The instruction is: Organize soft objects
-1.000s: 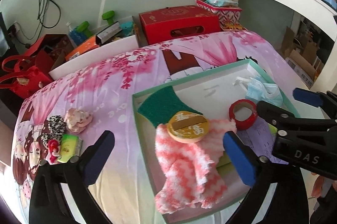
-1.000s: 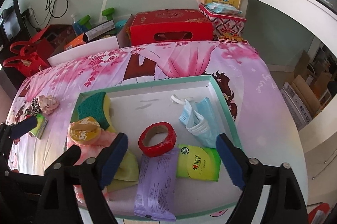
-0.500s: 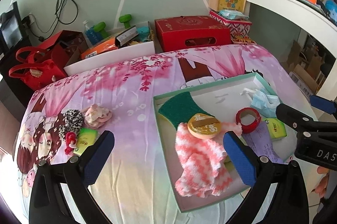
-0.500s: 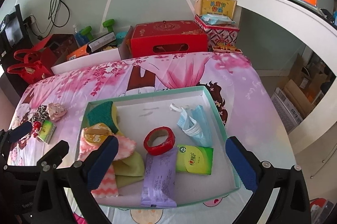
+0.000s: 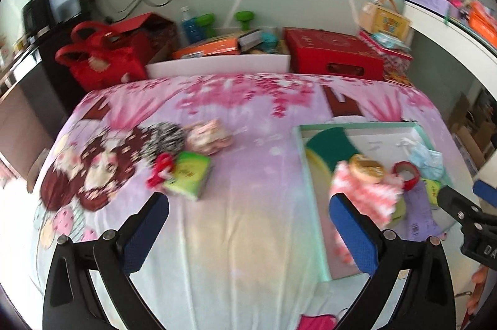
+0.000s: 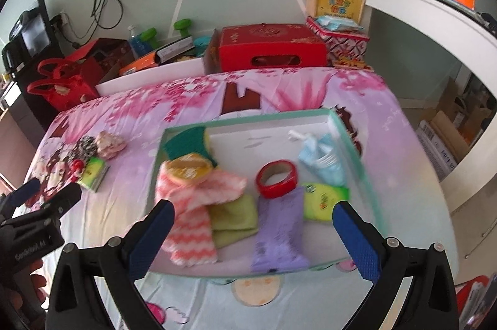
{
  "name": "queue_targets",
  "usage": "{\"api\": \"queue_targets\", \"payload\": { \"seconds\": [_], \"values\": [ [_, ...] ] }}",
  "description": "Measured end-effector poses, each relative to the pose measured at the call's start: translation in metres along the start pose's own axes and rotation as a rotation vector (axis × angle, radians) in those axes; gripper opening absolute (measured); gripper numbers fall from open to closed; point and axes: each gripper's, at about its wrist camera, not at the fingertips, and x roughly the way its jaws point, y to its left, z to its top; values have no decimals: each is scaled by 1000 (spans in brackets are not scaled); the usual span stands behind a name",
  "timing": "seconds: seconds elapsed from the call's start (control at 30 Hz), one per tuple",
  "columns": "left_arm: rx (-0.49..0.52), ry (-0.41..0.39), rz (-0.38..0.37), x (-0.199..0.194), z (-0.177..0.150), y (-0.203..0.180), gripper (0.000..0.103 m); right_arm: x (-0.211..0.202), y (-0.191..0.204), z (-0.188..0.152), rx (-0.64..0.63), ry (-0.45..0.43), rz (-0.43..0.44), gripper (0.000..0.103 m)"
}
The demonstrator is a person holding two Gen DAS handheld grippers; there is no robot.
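Left wrist view swung away from the tray [image 5: 313, 205] toward the tissue pack [image 5: 188, 174] near the bed's left edge; both my jaws gaped wide, empty, the right having just finished opening, so I judged that pack next.

Right gripper [image 5: 459, 198] body reads, perhaps, "DA".

We hold our left claw [image 5: 248, 212] and right claw [image 6: 253, 221] side by side, angled downward, both spread wide and empty.
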Motion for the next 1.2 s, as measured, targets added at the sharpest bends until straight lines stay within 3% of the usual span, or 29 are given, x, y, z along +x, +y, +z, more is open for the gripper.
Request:
{"api": "queue_targets", "payload": {
  "seconds": [0.57, 1.2],
  "values": [
    [-86, 11, 88, -15, -45, 77, 103, 4, 55, -44, -28, 74, 50, 103],
    [-172, 30, 110, -18, -62, 137, 103, 3, 114, -45, -141, 93, 73, 103]
  ]
}}
